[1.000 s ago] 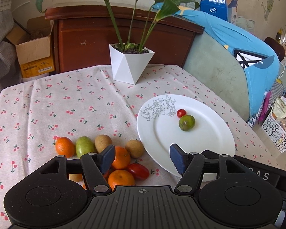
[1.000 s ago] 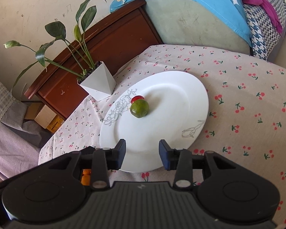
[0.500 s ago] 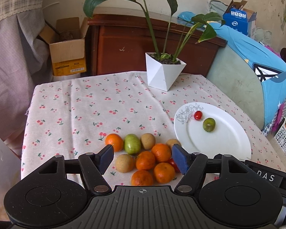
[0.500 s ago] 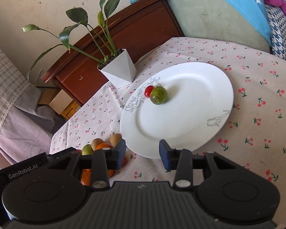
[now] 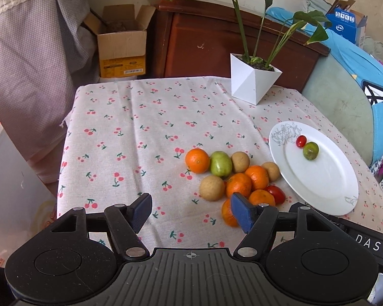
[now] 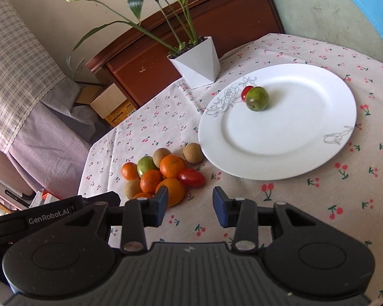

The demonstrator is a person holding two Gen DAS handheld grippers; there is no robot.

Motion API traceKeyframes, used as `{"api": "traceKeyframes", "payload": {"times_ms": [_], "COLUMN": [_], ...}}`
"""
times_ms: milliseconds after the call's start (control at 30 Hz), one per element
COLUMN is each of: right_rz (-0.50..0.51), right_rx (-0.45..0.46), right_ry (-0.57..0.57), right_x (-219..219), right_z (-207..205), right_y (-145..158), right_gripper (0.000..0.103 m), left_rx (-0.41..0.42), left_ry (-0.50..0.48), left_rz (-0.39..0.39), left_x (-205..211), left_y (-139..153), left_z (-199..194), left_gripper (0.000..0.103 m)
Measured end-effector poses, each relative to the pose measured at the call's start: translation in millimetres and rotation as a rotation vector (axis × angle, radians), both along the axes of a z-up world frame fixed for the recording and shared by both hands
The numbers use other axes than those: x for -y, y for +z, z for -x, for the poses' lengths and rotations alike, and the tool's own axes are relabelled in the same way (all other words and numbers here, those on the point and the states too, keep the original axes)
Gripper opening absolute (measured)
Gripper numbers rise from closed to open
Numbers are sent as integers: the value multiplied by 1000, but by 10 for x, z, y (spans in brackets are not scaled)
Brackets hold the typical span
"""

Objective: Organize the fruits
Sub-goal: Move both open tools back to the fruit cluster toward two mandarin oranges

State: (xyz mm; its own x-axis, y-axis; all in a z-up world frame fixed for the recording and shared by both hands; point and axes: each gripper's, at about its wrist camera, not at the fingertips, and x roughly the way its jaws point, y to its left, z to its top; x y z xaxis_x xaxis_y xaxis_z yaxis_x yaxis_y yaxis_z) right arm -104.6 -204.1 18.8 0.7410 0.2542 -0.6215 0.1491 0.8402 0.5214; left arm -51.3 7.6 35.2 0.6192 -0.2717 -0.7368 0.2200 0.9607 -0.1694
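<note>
Only a cherry tomato [image 5: 301,141] and a green fruit [image 5: 310,150] lie on the plate [image 5: 326,186]; the pile [image 5: 232,178] waits on the surface beside it, both grippers' jaws apart and empty.

We see bare bench [image 5: 140,140] left of the fruit pile [image 5: 232,178]; the plate [image 5: 326,186] blocks the right, the potted plant [image 5: 252,81] the far edge.

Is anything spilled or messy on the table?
Nothing is spilled or broken. Most of the fruit sits in a loose pile on the tablecloth beside the white plate, which holds only a green fruit and a small red tomato.
</note>
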Motion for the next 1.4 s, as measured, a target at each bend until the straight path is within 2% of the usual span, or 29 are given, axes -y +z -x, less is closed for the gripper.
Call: {"api": "traceKeyframes", "payload": {"times_ms": [300, 767, 900, 1000, 1400], "right_rz": [14, 57, 71, 74, 57], "right_rx": [12, 13, 20, 15, -15], "right_ry": [44, 35, 36, 40, -20], "right_x": [-161, -284, -308, -302, -73], "right_z": [-84, -244, -261, -247, -34], "right_y": [-51, -147, -145, -137, -28], "right_gripper": [34, 35, 31, 30, 30], "left_rx": [9, 3, 3, 9, 11], "left_ry": [-22, -34, -44, -56, -126], "left_rz": [-19, -41, -47, -45, -3], "left_x": [-51, -91, -67, -39, 148], "left_y": [-79, -174, -197, -199, -209], "left_z": [42, 38, 44, 60, 125], "left_gripper": [68, 67, 67, 64, 64]}}
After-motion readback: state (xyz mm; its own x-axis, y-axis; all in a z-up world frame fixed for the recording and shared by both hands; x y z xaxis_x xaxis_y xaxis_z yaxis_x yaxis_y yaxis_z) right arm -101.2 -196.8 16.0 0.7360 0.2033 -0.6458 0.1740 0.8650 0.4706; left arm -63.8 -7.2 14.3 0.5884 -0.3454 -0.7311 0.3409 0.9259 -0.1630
